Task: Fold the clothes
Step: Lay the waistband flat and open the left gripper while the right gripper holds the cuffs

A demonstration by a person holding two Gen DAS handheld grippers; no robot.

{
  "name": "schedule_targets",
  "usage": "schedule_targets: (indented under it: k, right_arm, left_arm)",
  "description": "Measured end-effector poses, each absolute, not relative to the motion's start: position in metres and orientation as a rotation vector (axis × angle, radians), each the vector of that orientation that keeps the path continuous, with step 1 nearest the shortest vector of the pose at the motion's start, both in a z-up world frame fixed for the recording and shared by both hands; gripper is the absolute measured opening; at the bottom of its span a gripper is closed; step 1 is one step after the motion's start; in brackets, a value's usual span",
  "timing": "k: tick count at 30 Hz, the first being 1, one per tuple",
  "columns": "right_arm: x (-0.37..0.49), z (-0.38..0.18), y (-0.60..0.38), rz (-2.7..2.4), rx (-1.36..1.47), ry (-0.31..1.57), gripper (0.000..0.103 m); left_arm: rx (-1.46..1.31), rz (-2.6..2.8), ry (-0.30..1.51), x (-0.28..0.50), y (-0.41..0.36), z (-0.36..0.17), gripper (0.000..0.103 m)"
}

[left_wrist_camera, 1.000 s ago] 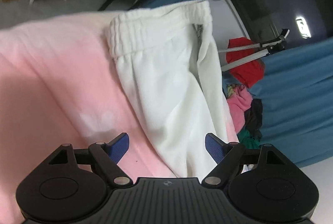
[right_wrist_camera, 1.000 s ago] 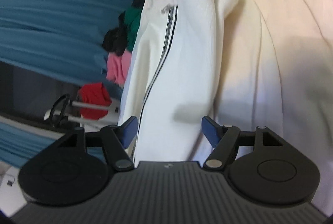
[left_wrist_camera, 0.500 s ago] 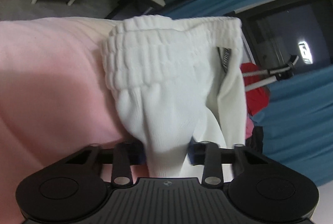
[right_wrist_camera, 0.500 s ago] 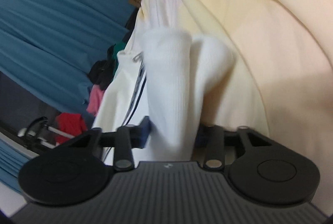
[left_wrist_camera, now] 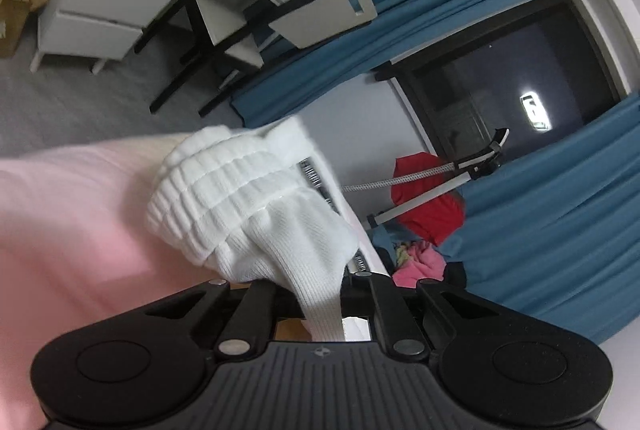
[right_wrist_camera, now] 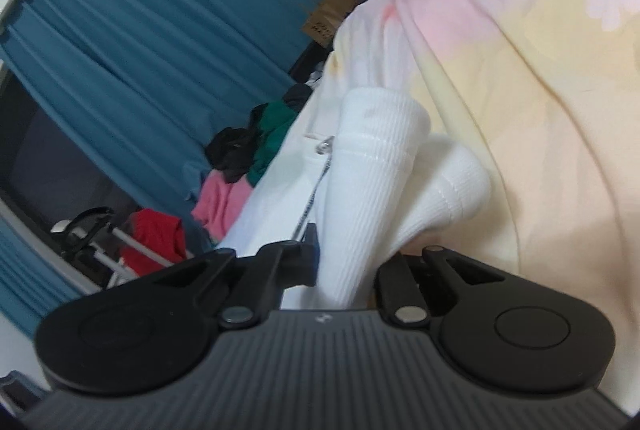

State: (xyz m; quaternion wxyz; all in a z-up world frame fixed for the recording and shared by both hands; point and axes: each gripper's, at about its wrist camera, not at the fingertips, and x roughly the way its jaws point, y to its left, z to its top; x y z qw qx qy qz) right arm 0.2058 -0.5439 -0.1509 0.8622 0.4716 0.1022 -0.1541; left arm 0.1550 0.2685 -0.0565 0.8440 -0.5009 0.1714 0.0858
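Left wrist view: the left hand-held gripper (left_wrist_camera: pixel 322 304) is pressed together, pinching the ribbed waistband end of the white trousers (left_wrist_camera: pixel 248 198), which bunch toward 11 o'clock over the pink bedspread (left_wrist_camera: pixel 72 230). Right wrist view: the right hand-held gripper (right_wrist_camera: pixel 344 270) is closing on a white ribbed cuff (right_wrist_camera: pixel 360 198) rising toward 12 o'clock; the pastel bedspread (right_wrist_camera: pixel 540 110) lies at 2 o'clock. Lift both ends evenly, keeping the cloth taut, so the fold lands square.

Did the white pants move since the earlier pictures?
Yes. The white pants bunched up and lifted off the pink bedsheet, pinched in the left gripper.
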Motion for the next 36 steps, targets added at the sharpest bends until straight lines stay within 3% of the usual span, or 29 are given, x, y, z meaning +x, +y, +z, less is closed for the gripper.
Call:
schedule_targets:
  k: [12,17,22,30,33,36]
  right_arm:
    - [0.129,-0.128,-0.534,-0.297,1.107,0.325,0.012]
    - [0.12,-0.149,-0.536,-0.356,1.082,0.431,0.012]
    - [0.121,-0.151,-0.536,-0.352,1.071,0.419,0.012]
    - [0.119,-0.169,-0.546,-0.327,1.129,0.439,0.012]
    - [0.117,-0.171,-0.545,-0.334,1.135,0.448,0.012]
    - [0.116,-0.172,-0.543,-0.339,1.135,0.455,0.012]
  left_arm:
    - [-1.099,0.277,0.45,0.018,0.301,-0.038,0.009]
    - [-0.944,0.342,0.625,0.009,0.292,-0.052,0.011]
    - [-0.796,0.371,0.702,0.01,0.281,-0.056,0.02]
    - [-0.54,0.383,0.735,0.0,0.236,-0.023,0.067]
    - [-0.418,0.395,0.688,-0.006,0.214,-0.005,0.074]
    - [-0.368,0.387,0.621,-0.01,0.199,0.009,0.075]
